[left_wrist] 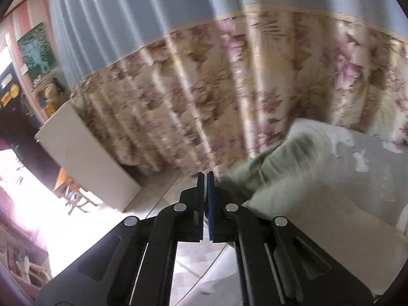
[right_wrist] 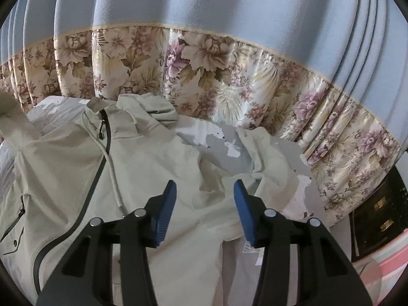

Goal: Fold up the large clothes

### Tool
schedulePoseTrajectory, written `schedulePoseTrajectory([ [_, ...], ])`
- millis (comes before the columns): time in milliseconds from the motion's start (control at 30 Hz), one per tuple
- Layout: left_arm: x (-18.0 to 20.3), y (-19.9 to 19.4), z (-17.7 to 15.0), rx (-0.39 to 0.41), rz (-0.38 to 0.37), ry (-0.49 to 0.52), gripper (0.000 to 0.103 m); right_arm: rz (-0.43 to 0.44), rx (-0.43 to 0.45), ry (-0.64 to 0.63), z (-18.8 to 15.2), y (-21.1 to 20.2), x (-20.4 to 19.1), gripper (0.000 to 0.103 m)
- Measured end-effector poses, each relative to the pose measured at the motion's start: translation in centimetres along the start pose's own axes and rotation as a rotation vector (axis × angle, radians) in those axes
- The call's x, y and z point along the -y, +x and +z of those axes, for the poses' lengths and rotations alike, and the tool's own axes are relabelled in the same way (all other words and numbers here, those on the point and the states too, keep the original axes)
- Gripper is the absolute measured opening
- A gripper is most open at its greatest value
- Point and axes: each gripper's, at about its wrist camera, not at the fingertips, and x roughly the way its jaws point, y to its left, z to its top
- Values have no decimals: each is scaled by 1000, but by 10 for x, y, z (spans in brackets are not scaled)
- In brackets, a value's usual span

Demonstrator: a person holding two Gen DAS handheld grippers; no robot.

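I am holding my left gripper [left_wrist: 206,174] with its jaws pressed fully together, blue pads face to face and nothing between them. It is pointing down past the bed's edge toward the tiled floor [left_wrist: 163,193] and the flowered curtain [left_wrist: 204,89]. That view is blurring, so finer detail is escaping me. To the right of the closed tips a bunched part of the jacket [left_wrist: 285,168] is lying on the grey sheet [left_wrist: 369,153], close to the tips, though I cannot tell whether it is touching them. A white box [left_wrist: 84,153] is standing on the floor to the left, against the curtain.

I am holding my right gripper [right_wrist: 205,186] over the jacket [right_wrist: 63,165] with its jaws partly apart; the pads are clear of the cloth and gripping nothing. The jacket is lying front up on the sheet [right_wrist: 224,150], which is showing white bear shapes. Its long axis is running from the near left edge of this view up toward the curtain [right_wrist: 204,63], with the collar [right_wrist: 102,107] at the far end, pointing at the curtain. The dark zip [right_wrist: 89,196] is following that line, curving down to the near left. A pale drawcord [right_wrist: 112,173] is trailing from the collar toward my left pad. The hood [right_wrist: 153,112] is lying crumpled beside the collar. One sleeve [right_wrist: 267,163] is reaching off to the right, rumpled, just beyond my right pad.
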Motion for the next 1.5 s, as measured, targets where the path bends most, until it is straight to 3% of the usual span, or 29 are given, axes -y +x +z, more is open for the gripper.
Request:
schedulePoseTrajectory([
  [67, -3, -6, -6, 7, 19, 18, 0, 11, -24, 24, 0, 15, 10, 48],
  [167, -3, -21, -16, -16, -109, -14, 0, -4, -43, 59, 3, 33, 32, 48],
  [267, 10, -31, -26, -47, -237, -23, 1, 55, -54, 88, 6, 38, 54, 48],
  [333, 20, -31, -37, -98, -310, -39, 31, 28, -48, 70, 5, 35, 61, 49],
  [367, 24, -30, -43, -123, -330, -47, 80, 13, -44, 63, 4, 33, 64, 50],
  [400, 27, -28, -47, -134, -329, -56, 99, 10, -43, 65, 2, 32, 68, 52],
  [433, 32, -24, -54, -141, -323, -57, 99, 11, -43, 71, 1, 31, 71, 56],
  [500, 33, -5, -62, -200, -314, -77, 99, 17, -47, 81, -4, 30, 77, 57],
  [667, 9, 40, -97, -403, -479, -341, 96, 9, -49, 75, -17, 28, 76, 58],
  [767, -2, 38, -113, -388, -480, -434, 95, 1, -47, 59, -22, 27, 73, 58],
  [833, -1, 40, -115, -379, -453, -442, 95, -4, -49, 53, -24, 29, 71, 58],
  [867, 3, 47, -116, -395, -442, -442, 84, -6, -49, 53, -24, 29, 71, 58],
  [900, 8, 53, -115, -411, -455, -439, 55, -9, -49, 54, -25, 30, 71, 58],
  [933, 12, 55, -112, -399, -415, -425, 51, -13, -48, 56, -26, 30, 72, 58],
  [967, 13, 55, -109, -385, -404, -421, 30, -20, -44, 56, -27, 29, 73, 58],
  [1000, 16, 56, -104, -375, -403, -410, 15, -31, -42, 54, -28, 28, 74, 58],
  [1067, 24, 59, -97, -366, -388, -386, 5, -53, -43, 45, -30, 27, 77, 58],
  [1133, 28, 61, -92, -357, -371, -350, 2, -76, -46, 40, -32, 26, 80, 58],
  [1333, 13, 30, -46, -204, -250, -264, 2, -100, -44, 57, -31, 25, 93, 58],
  [1433, 11, 5, -16, -79, -56, -134, 3, -119, -33, 39, -26, 27, 93, 58],
  [1500, 27, -7, -12, -35, 43, -27, 3, -106, -34, 44, -25, 29, 93, 58],
])
